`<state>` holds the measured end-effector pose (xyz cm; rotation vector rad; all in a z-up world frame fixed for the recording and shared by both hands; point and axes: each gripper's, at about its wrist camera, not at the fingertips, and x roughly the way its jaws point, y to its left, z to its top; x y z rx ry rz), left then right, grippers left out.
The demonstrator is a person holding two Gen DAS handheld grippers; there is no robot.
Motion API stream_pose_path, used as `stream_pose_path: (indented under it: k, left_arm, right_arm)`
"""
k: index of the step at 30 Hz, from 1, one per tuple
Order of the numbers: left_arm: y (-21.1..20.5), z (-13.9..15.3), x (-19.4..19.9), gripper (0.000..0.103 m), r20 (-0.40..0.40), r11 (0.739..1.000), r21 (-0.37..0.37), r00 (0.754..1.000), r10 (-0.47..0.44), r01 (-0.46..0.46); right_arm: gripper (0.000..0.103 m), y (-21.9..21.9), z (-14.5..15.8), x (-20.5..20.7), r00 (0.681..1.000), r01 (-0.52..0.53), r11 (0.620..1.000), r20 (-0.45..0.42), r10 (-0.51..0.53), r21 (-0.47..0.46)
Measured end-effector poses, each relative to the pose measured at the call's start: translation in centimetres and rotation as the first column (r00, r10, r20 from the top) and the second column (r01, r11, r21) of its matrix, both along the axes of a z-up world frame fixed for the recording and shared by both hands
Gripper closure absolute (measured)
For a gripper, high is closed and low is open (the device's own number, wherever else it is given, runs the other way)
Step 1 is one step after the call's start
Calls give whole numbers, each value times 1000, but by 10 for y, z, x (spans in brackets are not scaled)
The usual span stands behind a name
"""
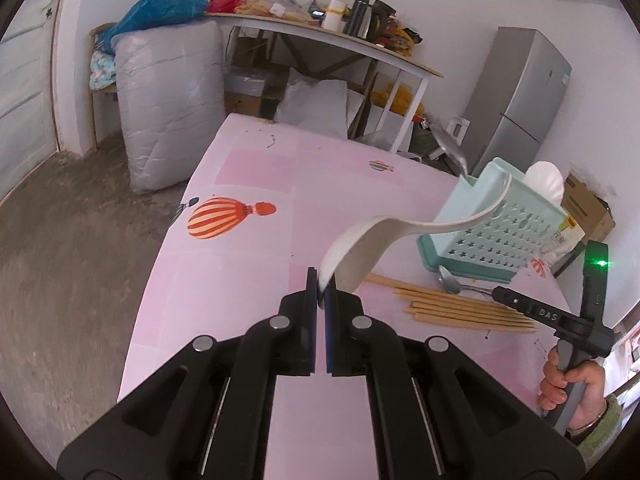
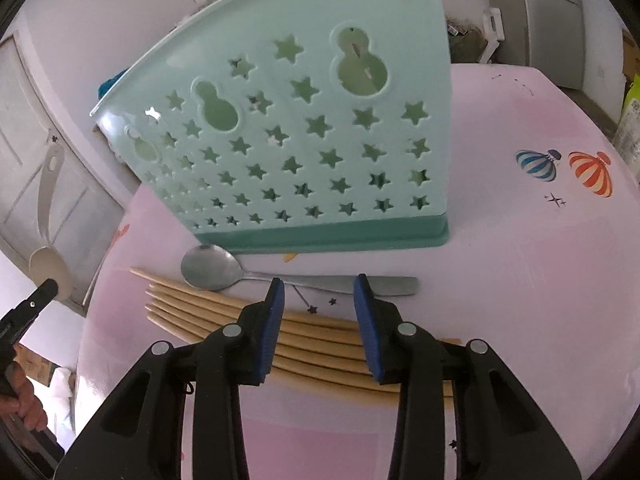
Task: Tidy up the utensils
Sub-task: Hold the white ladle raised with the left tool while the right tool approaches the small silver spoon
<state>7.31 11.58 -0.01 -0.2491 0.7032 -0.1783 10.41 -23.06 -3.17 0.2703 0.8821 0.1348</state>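
My left gripper is shut on the bowl of a white plastic spoon and holds it above the pink table, its handle reaching toward the rim of the mint-green utensil holder. The spoon also shows at the left of the right wrist view. My right gripper is open and empty, just above a metal spoon and several wooden chopsticks lying in front of the holder. A metal utensil and a white one stand in the holder.
The pink table has balloon prints. Beyond it stand a cluttered desk, a wrapped bundle and a grey fridge. A door is left of the holder.
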Motion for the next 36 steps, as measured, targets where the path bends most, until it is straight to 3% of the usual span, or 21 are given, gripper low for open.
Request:
stream_pose_path:
  k: [7,16,25,36]
  left_arm:
    - [0,-5,5,101,-10,1000,-7,1000,5,-5]
    - [-1,-7,9,101,-10,1000,-13,1000,3,-3]
    - [0,-10,11,101,-21,1000,-13,1000,23,-24]
    - [8,-13,15,101,-29,998,-35,999,41,-42]
  right_arm:
    - [68,20,-1,-16,997,-76,992,-17,74,-98]
    - [73,20,2,-39,989,-140,987,-54,136,-77]
    - [73,33,20,-6,983,-183,983,-3,183,19]
    - [79,73,-2,3,923,-379,924,-47,381,55]
